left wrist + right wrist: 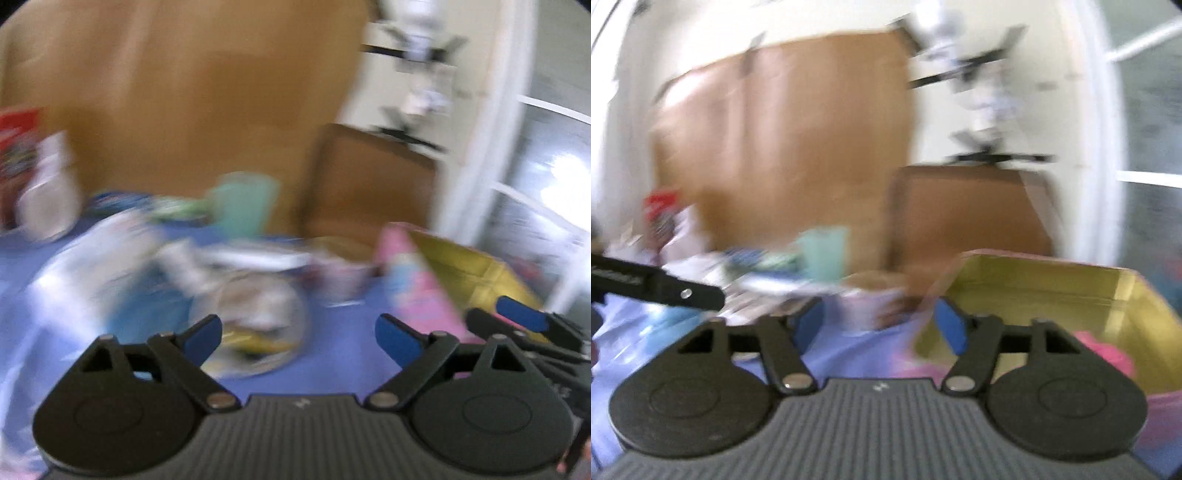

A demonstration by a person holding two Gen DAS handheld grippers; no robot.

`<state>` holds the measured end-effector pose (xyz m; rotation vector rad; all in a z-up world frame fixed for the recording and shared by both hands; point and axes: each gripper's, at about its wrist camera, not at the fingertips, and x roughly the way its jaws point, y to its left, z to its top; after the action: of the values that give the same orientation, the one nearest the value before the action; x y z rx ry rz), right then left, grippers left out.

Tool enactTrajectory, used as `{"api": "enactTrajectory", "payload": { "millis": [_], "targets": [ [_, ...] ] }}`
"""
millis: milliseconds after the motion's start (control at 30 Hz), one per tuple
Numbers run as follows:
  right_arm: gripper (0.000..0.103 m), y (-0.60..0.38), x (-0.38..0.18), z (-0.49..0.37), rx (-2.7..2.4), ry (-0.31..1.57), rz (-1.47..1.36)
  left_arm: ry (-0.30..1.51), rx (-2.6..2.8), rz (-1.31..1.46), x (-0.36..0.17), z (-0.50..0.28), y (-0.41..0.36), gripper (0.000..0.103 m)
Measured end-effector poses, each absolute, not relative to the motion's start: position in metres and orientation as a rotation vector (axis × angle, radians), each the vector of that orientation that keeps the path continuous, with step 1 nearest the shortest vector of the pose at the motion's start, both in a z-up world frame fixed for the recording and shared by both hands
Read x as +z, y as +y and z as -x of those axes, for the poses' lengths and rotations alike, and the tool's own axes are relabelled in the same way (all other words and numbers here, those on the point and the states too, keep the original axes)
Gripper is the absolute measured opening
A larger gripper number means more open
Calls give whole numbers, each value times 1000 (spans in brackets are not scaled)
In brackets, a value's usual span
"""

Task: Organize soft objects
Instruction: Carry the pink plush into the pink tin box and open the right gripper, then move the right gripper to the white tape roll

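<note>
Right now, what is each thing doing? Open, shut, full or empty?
left gripper: open, holding nothing.
right gripper: open, holding nothing.
pink box: open on top, something pink inside.
teal cup: upright; contents too blurred to tell.

We seem to be in a room of a home, though heavy blur hides detail. A blue cloth [332,373] covers the surface, strewn with soft, colourful odds and ends. Behind it stand tall brown wooden panels [783,147] like cupboard doors, a cream wall [380,92] with a dark bracket shelf [993,157], and a white-framed glass door [546,177].
</note>
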<state>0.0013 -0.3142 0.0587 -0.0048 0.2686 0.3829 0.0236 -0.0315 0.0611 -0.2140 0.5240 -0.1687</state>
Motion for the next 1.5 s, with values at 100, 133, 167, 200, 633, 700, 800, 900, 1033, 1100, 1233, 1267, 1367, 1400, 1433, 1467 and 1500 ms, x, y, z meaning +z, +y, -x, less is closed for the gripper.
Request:
{"api": "enactTrajectory", "payload": {
  "millis": [100,133,167,200,633,700,800,900,1033,1100,1233,1267,1367,1400,1433,1467,1500],
  "targets": [
    [49,-270,49,-12,493,343,50,541,-33,202,40,-14,2,93],
    [49,-262,47,-19,505,357,55,543,-10,202,34,-11,10,93],
    [49,-252,44,-25,512,374,57,544,2,203,31,-11,15,93],
    [49,-244,42,-34,512,397,48,543,11,206,27,-9,20,93],
    [16,-223,12,-103,558,681,-175,524,-41,221,21,-14,15,96],
    [14,-227,15,-98,557,675,-190,533,-44,243,20,-15,19,96],
    [12,-240,23,-80,563,648,-204,548,-49,272,17,-17,23,96],
    [12,-256,31,-53,588,633,-201,553,-51,280,16,-16,25,96],
    [12,-275,30,-15,623,636,-188,560,-53,273,16,-17,23,96],
    [15,-279,25,-3,643,645,-157,562,-53,268,16,-18,22,97],
    [50,-279,18,-10,574,634,-119,585,-46,258,14,-21,20,97],
    [52,-283,16,-11,570,634,-144,590,-45,258,13,-21,20,97],
    [53,-287,9,-15,569,635,-183,592,-44,260,13,-21,20,97],
    [54,-287,8,-15,573,627,-183,593,-44,261,13,-22,21,97],
    [55,-286,7,-14,577,624,-180,595,-44,262,12,-22,20,97],
    [56,-286,7,-13,580,621,-179,597,-45,262,12,-22,20,97],
    [56,-286,7,-12,580,619,-176,598,-42,262,12,-23,20,97]
  ]
}}
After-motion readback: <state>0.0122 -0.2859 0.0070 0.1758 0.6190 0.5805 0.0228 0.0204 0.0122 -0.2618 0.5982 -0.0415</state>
